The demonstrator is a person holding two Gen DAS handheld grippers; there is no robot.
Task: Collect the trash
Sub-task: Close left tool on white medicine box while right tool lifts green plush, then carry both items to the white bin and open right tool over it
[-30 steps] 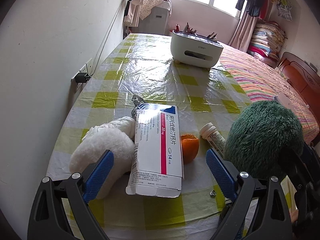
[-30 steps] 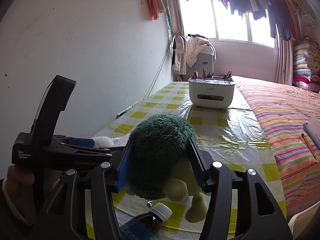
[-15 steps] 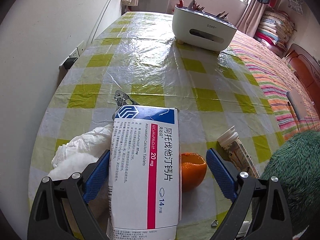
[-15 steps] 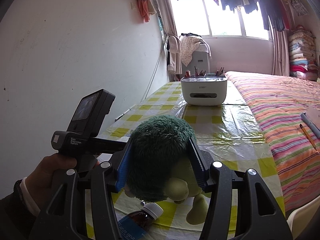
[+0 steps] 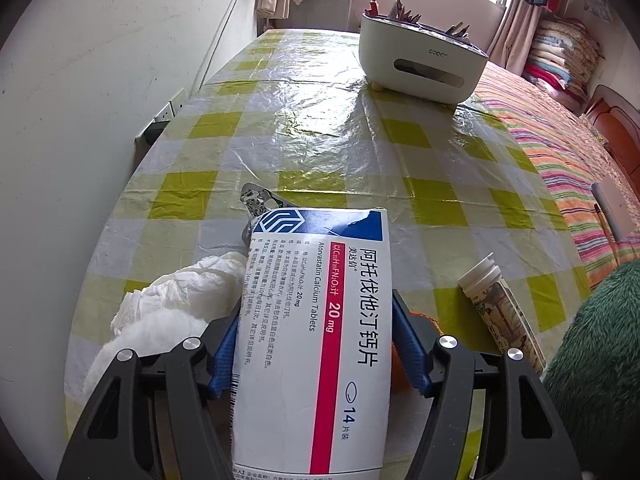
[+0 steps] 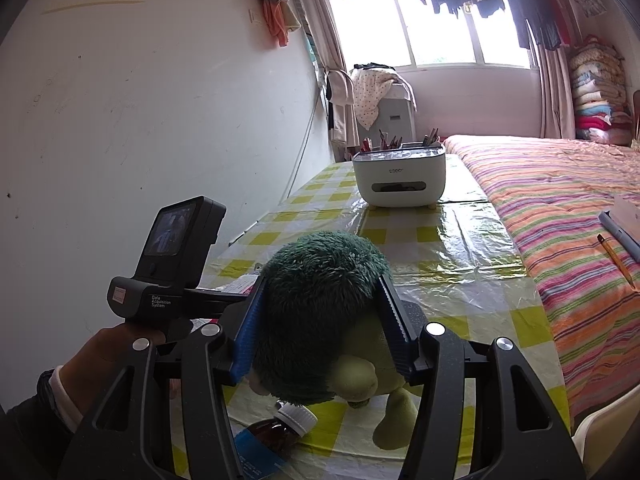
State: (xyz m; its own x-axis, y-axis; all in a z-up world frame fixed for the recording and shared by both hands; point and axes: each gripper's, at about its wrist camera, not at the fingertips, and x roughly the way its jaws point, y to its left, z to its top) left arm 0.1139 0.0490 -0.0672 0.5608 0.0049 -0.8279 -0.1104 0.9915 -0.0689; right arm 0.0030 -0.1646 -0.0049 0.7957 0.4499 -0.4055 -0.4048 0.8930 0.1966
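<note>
closed since a second ago: the left gripper (image 5: 316, 344), whose blue pads now press both long edges of the pill box (image 5: 316, 320), where earlier they stood wide apart around it.
the box points away from the camera, its far end over a crumpled foil pack (image 5: 256, 200) on the checked table (image 5: 320, 128). crumpled tissue (image 5: 188, 296) lies just left of it, touching its edge; a bit of orange peel (image 5: 424, 316) shows behind the right pad, and a white-capped tube (image 5: 500, 304) lies further right. the right gripper (image 6: 320, 320) clamps a green plush (image 6: 320, 300) on both sides, above a brown bottle (image 6: 280, 432) lying on the table. a white bin (image 6: 400, 180) stands at the far end, well apart from the box.
</note>
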